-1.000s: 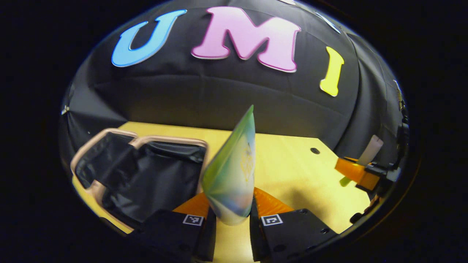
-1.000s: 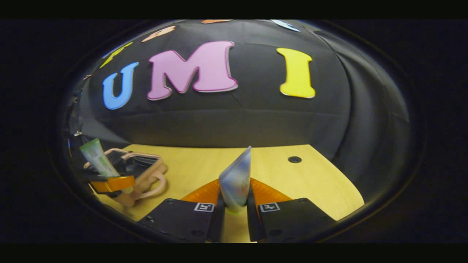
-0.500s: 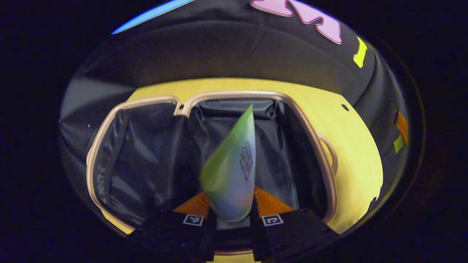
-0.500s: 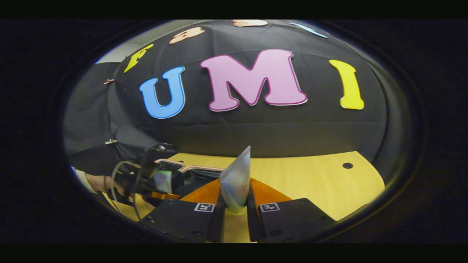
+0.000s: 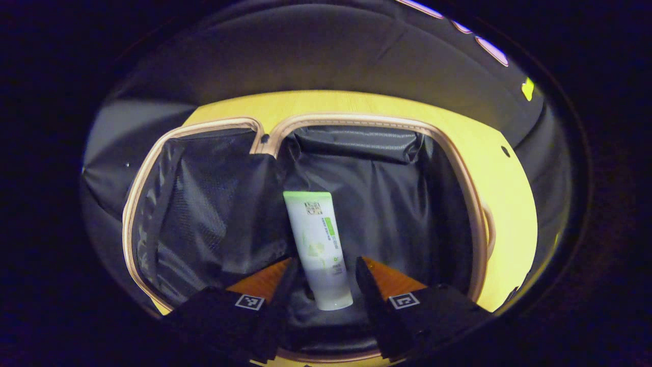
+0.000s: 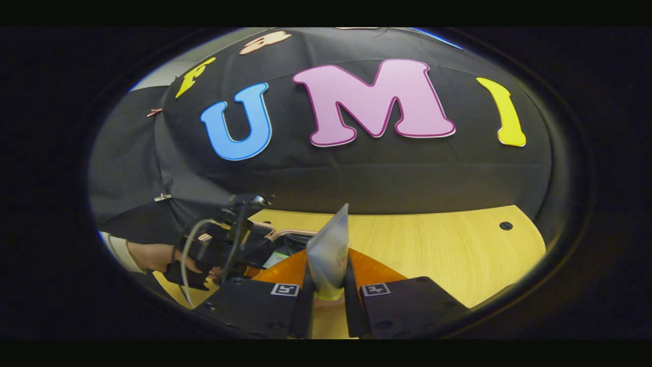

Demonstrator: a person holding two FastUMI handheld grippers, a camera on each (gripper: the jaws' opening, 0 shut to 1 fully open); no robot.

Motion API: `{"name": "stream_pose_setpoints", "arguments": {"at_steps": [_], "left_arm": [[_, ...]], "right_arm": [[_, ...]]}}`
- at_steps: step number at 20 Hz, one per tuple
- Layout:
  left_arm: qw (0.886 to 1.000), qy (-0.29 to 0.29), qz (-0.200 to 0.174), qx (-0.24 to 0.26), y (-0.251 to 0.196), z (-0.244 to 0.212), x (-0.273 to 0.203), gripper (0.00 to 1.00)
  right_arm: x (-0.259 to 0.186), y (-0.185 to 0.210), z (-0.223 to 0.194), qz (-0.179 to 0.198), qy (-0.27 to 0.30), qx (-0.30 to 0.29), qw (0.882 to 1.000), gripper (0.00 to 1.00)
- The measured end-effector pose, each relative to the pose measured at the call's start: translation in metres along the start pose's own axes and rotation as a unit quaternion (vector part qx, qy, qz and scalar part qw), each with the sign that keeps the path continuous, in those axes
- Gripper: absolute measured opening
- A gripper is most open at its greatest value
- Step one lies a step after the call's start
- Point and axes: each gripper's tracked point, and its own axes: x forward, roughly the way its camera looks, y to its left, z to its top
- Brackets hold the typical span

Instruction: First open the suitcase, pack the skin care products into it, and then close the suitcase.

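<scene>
Left claw (image 5: 322, 278): spread, hanging low centre above the open suitcase (image 5: 461, 168), so the green tube (image 5: 318, 244) drops onto its dark lining.
Right claw (image 6: 326, 278): pinching a second tube (image 6: 328, 255) upright, bottom centre, over the surface (image 6: 438, 250), likely waiting its turn.

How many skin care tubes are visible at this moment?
2. One tube lies inside the open suitcase, between the left tool's spread fingers. The second tube is clamped in the right tool. Others may be hidden.

One open suitcase (image 5: 473, 204), two tubes (image 5: 318, 244) (image 6: 328, 255), one table (image 6: 433, 244).
</scene>
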Motion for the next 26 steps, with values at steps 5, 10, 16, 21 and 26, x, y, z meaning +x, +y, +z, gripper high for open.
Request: {"name": "stream_pose_setpoints", "arguments": {"at_steps": [5, 10, 16, 21, 26], "left_arm": [[0.98, -0.19, 0.044, -0.04, 0.061, 0.034, -0.112, 0.97], [0.962, -0.254, 0.09, -0.052, 0.131, -0.001, -0.204, 0.99], [0.959, -0.246, 0.082, -0.111, 0.173, -0.068, -0.244, 0.98], [0.953, -0.214, 0.14, -0.16, 0.237, -0.118, -0.249, 0.96], [0.942, -0.215, 0.177, -0.187, 0.275, -0.125, -0.238, 0.96]], "right_arm": [[0.03, 0.023, -0.034, 0.009, 0.048, 0.0, 0.999, 0.36], [0.074, 0.061, -0.099, 0.003, 0.128, -0.001, 0.992, 0.36], [0.117, 0.07, -0.153, -0.051, 0.196, 0.034, 0.979, 0.3], [0.115, 0.066, -0.152, -0.085, 0.194, 0.024, 0.977, 0.31], [0.103, 0.077, -0.107, -0.078, 0.126, 0.016, 0.989, 0.77]]}}
